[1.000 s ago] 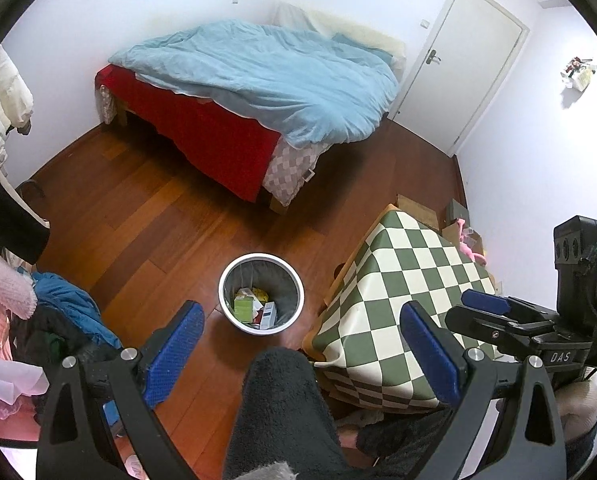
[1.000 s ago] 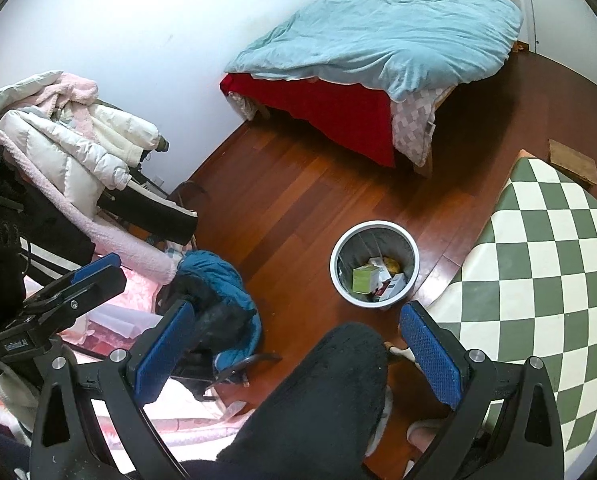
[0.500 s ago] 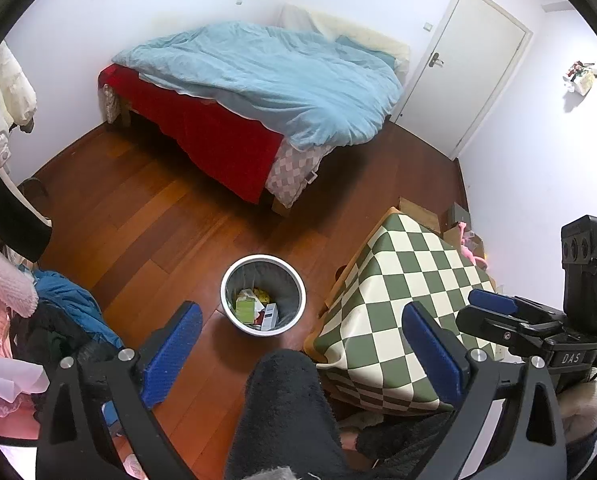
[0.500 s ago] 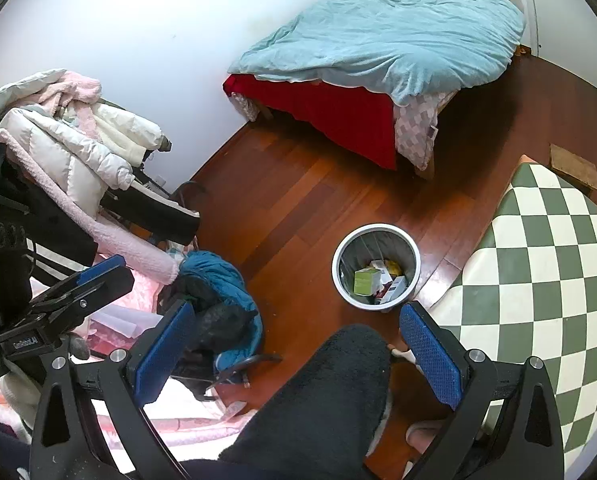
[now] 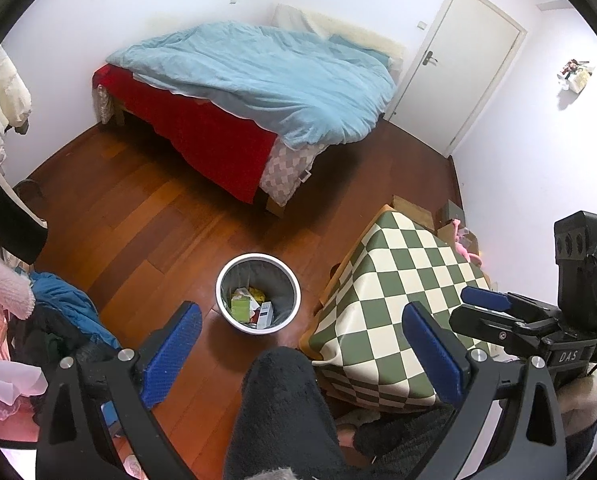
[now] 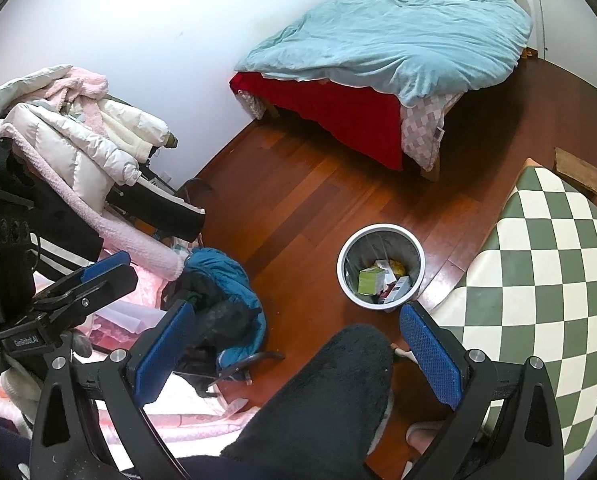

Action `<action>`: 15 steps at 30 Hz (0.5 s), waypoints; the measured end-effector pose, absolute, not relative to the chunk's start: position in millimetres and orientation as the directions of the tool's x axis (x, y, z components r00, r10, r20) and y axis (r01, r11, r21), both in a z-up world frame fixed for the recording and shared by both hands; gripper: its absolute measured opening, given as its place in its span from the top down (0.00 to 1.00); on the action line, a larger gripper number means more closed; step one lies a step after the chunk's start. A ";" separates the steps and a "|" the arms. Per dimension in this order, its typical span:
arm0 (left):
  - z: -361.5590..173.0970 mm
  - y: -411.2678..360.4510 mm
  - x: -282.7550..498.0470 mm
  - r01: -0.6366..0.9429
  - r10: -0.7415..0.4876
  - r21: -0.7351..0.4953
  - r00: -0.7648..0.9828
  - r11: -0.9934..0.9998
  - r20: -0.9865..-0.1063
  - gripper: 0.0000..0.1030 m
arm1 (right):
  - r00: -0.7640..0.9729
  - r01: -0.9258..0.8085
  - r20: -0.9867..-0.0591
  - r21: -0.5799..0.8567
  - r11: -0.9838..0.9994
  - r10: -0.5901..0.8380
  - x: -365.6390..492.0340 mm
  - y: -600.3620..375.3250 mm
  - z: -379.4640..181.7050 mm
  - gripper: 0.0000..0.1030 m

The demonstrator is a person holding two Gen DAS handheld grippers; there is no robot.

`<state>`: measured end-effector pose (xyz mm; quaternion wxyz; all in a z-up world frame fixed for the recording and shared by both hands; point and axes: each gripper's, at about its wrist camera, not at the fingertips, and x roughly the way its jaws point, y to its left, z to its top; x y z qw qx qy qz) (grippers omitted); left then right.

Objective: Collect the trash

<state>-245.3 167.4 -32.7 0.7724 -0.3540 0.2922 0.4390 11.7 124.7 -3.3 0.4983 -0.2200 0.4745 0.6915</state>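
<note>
A round grey trash bin (image 5: 258, 264) stands on the wooden floor beside the table; it also shows in the right wrist view (image 6: 380, 232). Inside lie a green carton (image 5: 240, 307), a white box (image 5: 265, 314) and yellow scraps. My left gripper (image 5: 302, 354) is open and empty, held high above the floor near the bin. My right gripper (image 6: 298, 354) is open and empty too, and it shows at the right of the left wrist view (image 5: 494, 312). My dark-trousered knee (image 5: 282, 408) fills the space below both grippers.
A table with a green and white checked cloth (image 5: 402, 308) stands right of the bin. A bed with a blue duvet (image 5: 266, 80) is at the back, a white door (image 5: 462, 64) beyond. Piled coats and clothes (image 6: 82, 152) lie at the left.
Both grippers have drifted slightly; the bin sits a little further right and lower in the left wrist view. Both stay open and empty.
</note>
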 end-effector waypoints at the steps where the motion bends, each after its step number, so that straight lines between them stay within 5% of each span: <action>1: -32.1 167.1 -244.4 -0.884 0.470 -0.290 0.445 0.367 -0.762 0.01 | -0.409 -0.897 -0.777 0.438 -0.055 0.479 11.9 124.3 -4.0 0.00; 15: -33.0 164.4 -242.9 -0.880 0.464 -0.295 0.452 0.373 -0.762 0.01 | -0.428 -0.889 -0.773 0.453 -0.066 0.468 11.2 119.8 -6.5 0.00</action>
